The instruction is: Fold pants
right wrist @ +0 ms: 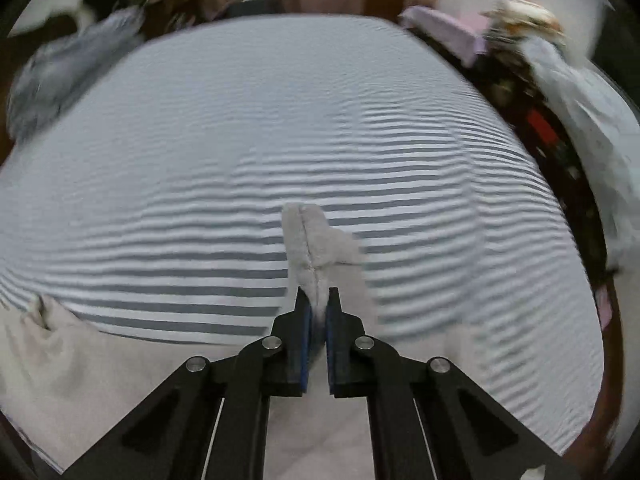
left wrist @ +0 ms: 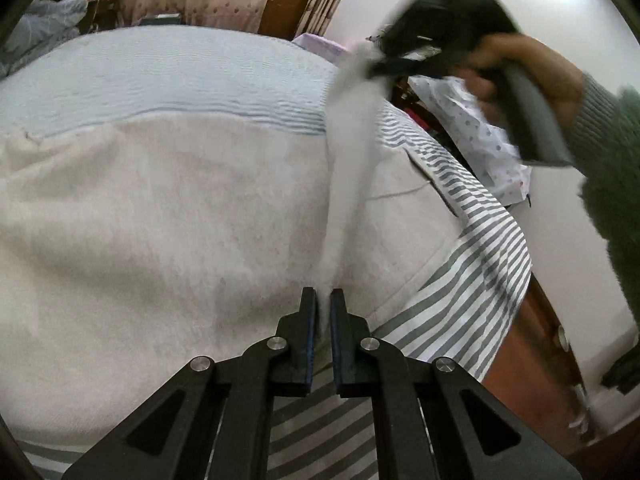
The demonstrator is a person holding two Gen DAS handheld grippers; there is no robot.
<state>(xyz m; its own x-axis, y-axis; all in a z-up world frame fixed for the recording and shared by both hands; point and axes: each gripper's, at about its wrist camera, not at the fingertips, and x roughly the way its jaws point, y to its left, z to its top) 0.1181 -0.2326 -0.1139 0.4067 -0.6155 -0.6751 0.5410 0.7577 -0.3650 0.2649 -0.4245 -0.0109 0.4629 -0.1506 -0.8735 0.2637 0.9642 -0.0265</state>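
Nearest the left camera, the left gripper (left wrist: 323, 296) is pinching the near end of a taut edge of the pale pants (left wrist: 160, 220), which lie spread over the striped bed sheet (left wrist: 472, 264). That edge runs up and away to the right gripper (left wrist: 384, 68), which the right camera shows clamped on a seamed corner. The fold, I judge, turns on this lifted edge's long axis between the grippers, neither nearer.

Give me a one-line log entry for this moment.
left tongs: shut on pants | right tongs: shut on pants | edge lifted, stretched between them | rest on striped sheet
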